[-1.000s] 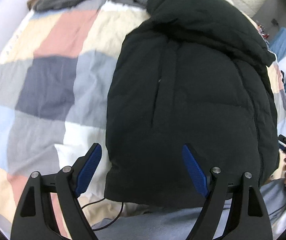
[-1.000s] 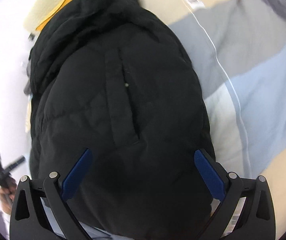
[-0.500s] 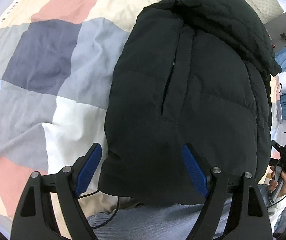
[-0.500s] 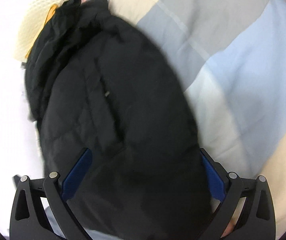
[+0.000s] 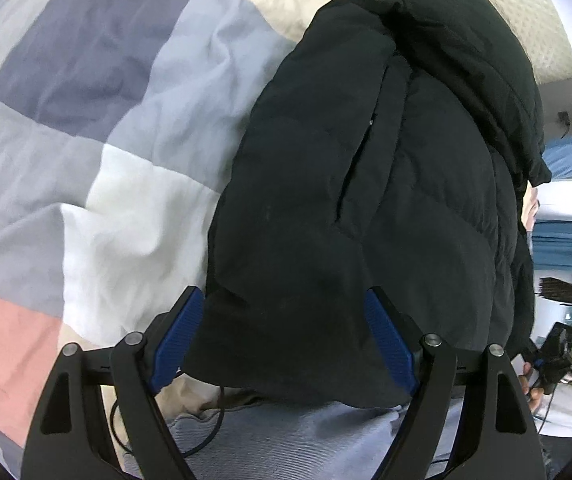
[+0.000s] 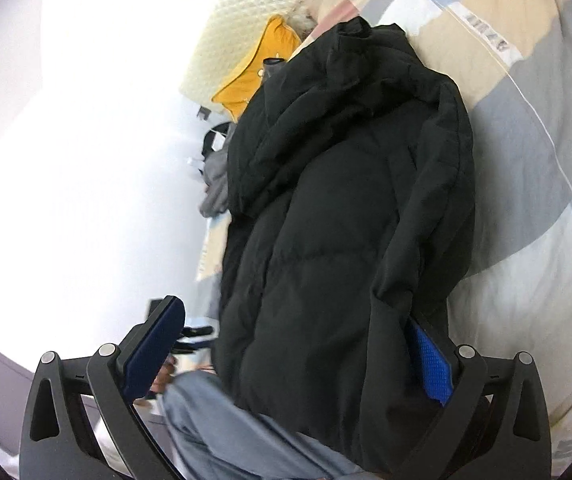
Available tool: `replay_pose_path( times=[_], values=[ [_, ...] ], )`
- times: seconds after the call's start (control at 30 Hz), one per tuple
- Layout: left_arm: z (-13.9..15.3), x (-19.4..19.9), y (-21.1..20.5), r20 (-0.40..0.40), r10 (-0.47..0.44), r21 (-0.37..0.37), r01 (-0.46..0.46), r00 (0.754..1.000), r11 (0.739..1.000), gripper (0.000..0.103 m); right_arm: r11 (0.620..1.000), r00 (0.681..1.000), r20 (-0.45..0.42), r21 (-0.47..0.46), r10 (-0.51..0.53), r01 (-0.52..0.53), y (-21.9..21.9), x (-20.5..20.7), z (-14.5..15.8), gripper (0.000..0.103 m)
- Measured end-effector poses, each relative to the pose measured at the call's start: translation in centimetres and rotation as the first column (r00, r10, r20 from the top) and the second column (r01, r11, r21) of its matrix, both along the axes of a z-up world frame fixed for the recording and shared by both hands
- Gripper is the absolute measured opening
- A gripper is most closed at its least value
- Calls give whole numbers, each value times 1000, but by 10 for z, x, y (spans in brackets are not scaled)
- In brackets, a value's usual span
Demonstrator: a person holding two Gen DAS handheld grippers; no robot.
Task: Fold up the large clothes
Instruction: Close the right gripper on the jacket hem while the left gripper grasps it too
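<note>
The jacket (image 5: pixel 385 184) was plain black all over, quilted in broad stitched bands. Around it, the bedspread (image 5: pixel 134 128) was a patchwork of blocks: navy, pale blue, grey, white, cream and salmon pink. Beyond the jacket's hood lay a cream pillow (image 6: pixel 254 12) with a small raised diamond pattern, and beside that a mustard-yellow cushion (image 6: pixel 258 76). Each gripper's frame was black, its fingers (image 5: pixel 176 340) faced with ribbed royal-blue pads.

A home bedroom. A bed is covered by a rumpled patchwork quilt (image 5: pixel 134 120) in pink, navy, grey and cream, with a cream textured pillow (image 6: pixel 254 12) and a yellow cushion (image 6: pixel 258 72) at its head. A black jacket (image 5: pixel 365 208) lies on the quilt.
</note>
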State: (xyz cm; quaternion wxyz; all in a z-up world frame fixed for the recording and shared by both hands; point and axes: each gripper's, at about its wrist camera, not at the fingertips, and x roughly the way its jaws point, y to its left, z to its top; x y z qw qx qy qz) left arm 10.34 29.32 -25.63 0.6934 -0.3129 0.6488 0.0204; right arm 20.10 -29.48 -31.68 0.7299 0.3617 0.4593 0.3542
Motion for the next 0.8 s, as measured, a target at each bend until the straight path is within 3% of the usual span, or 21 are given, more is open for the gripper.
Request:
replay_pose_path(
  times=[0.1,0.27,0.43,0.53,0.73,0.8],
  values=[
    [-7,-1,8,-36,25,-2,-25,999,1000,82,997,998,-61,-81,-12,7,6,4,-11,103],
    [-16,0,10,-112,59,92,-49,992,995,82,974,981,-190,-228,-47,3,21,18,-37,103],
    [-26,13,-10,-162,-4,169,32,987,985,82,973,941,-316,-226,-122,50,6,25,-61,103],
    [-27,15,-20,-151,-21,216,54,988,975,82,970,919,-357,-227,-169,90,-3,25,-68,103],
    [-30,16,-26,-147,-40,222,72,988,972,82,965,890,-409,-240,-199,106,-11,26,-83,101],
    [-32,14,-27,-148,-38,216,70,988,974,82,971,896,-406,-221,-180,94,-19,25,-81,92]
  ],
)
